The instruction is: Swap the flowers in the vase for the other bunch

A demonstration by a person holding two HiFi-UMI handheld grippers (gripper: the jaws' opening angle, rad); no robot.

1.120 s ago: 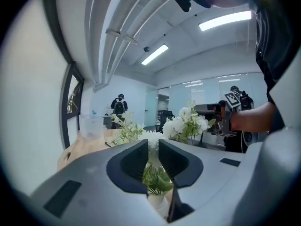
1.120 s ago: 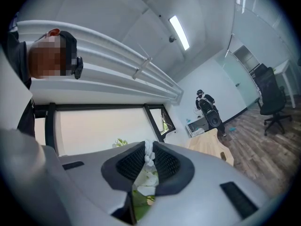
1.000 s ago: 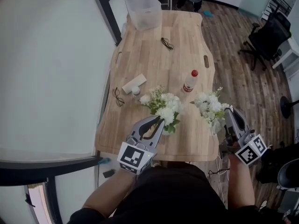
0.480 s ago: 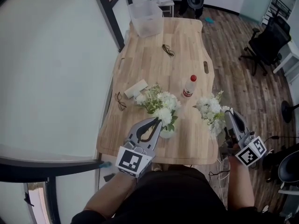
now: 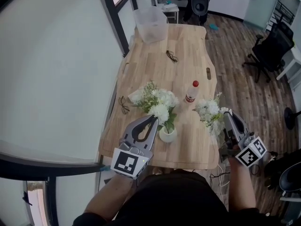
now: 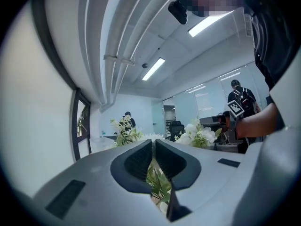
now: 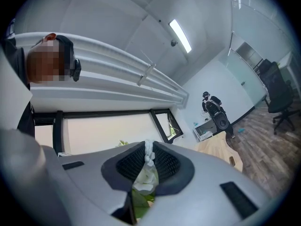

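left gripper: fingers pinching the white-and-green flower bunch, lifted just above the small round white vase on the wooden surface;
right gripper: fingers pinching the other white bunch;
risk: snagged stems could tip the vase

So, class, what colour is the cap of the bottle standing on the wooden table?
Red. The cap tops a pale bottle; the head view shows it best.
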